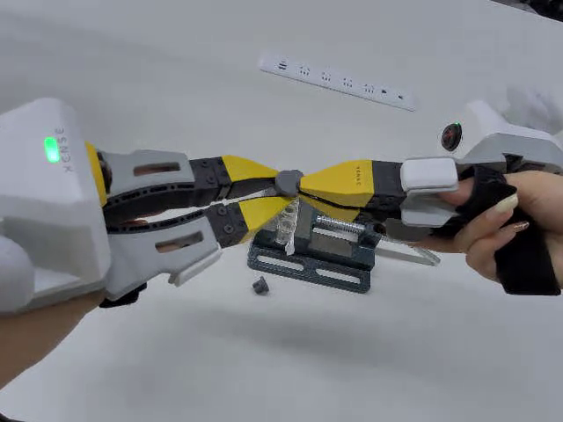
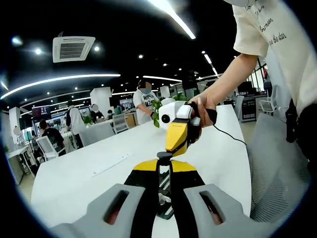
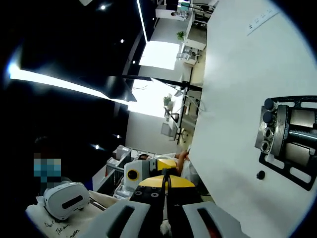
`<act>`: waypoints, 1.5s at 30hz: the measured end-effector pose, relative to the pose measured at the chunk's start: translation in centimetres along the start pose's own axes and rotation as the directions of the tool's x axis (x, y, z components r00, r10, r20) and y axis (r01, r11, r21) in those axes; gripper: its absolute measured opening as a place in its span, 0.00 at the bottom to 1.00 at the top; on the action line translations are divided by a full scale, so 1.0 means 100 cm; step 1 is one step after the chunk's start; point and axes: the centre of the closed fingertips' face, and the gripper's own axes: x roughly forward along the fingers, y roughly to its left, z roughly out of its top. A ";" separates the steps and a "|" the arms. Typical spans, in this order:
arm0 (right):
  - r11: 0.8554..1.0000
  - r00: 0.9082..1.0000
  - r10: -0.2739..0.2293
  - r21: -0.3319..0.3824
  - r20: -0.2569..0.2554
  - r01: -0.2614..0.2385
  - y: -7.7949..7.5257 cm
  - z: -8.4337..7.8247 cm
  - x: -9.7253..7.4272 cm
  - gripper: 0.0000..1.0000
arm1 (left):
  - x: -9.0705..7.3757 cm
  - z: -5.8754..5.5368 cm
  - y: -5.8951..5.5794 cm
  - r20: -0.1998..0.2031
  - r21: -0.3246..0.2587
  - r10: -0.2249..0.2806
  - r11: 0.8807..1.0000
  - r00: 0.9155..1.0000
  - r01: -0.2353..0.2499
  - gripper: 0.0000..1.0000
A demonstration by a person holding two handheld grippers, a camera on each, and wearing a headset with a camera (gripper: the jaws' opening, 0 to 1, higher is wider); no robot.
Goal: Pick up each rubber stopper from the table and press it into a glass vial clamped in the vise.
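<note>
A grey rubber stopper hangs in the air above the vise. My left gripper comes in from the left and is shut on the stopper with its yellow tips. From the right, my right gripper has its jaws shut and its tip touches the same stopper. Glass vials stand clamped in the vise just below the tips. In the right gripper view the vise holds a row of vials; two look plugged, two look unplugged. A second stopper lies loose on the table.
A white power strip lies at the back of the white table. The loose stopper sits just in front of the vise base. A person's hand grips the right gripper's handle.
</note>
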 end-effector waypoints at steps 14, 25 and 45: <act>0.899 0.984 -0.177 -0.406 0.002 0.163 0.001 0.021 -0.013 0.22 | 0.003 -0.012 -0.002 -0.045 -0.067 -0.033 0.997 0.998 0.029 0.03; 0.573 0.889 -0.442 -0.800 -0.117 0.179 -0.009 0.010 -0.013 0.27 | 0.004 -0.024 -0.006 -0.086 -0.131 -0.053 0.991 0.995 0.041 0.03; 0.209 0.679 -0.705 -0.975 -0.202 -0.073 -0.033 -0.011 -0.013 0.18 | 0.011 -0.032 -0.027 -0.164 -0.171 -0.137 0.979 0.977 0.109 0.03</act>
